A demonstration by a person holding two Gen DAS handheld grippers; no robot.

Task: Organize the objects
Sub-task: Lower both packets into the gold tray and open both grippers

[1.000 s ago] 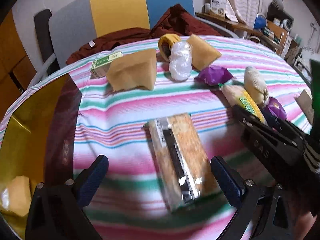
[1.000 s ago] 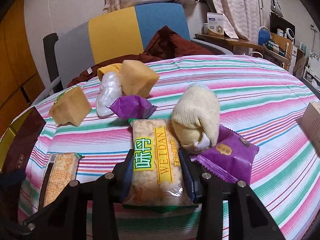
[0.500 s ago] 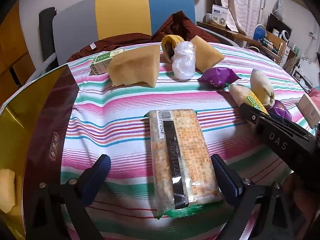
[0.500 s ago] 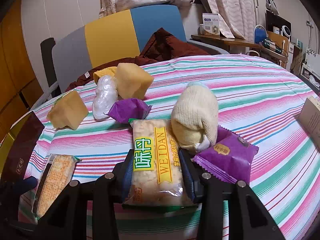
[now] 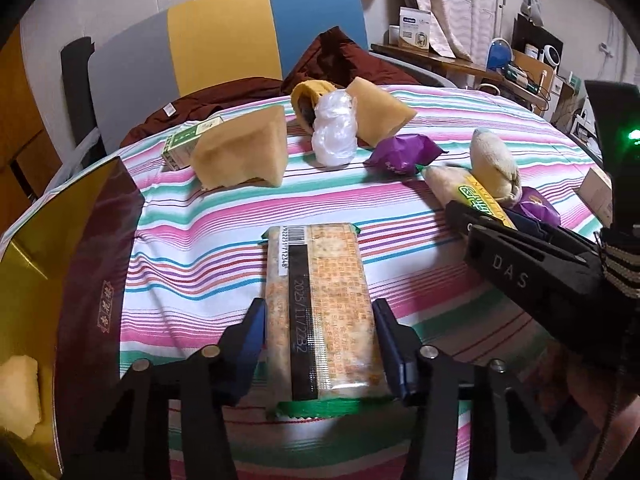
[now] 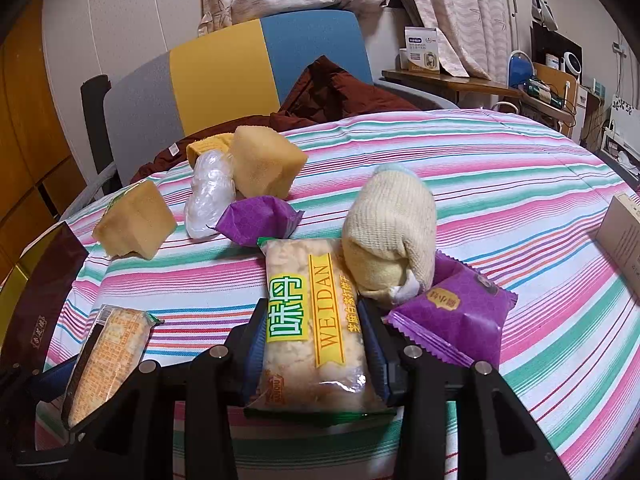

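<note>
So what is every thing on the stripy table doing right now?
Left gripper: jaws just closed in, gripping the cracker pack.
Right gripper: jaws shut on the WEIDAN snack pack.
Cracker pack: flat, barcode side up.
WEIDAN snack pack: sealed, label up.
Knitted sock bundle: rolled up, leaning on the purple packet.
Purple packet: sealed.
Plastic bag: scrunched up.

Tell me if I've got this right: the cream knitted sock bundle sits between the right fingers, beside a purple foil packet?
Not quite. The right wrist view shows the yellow-labelled clear snack packet between the right fingers; the cream knitted sock bundle lies beside it, next to the purple foil packet.
</note>
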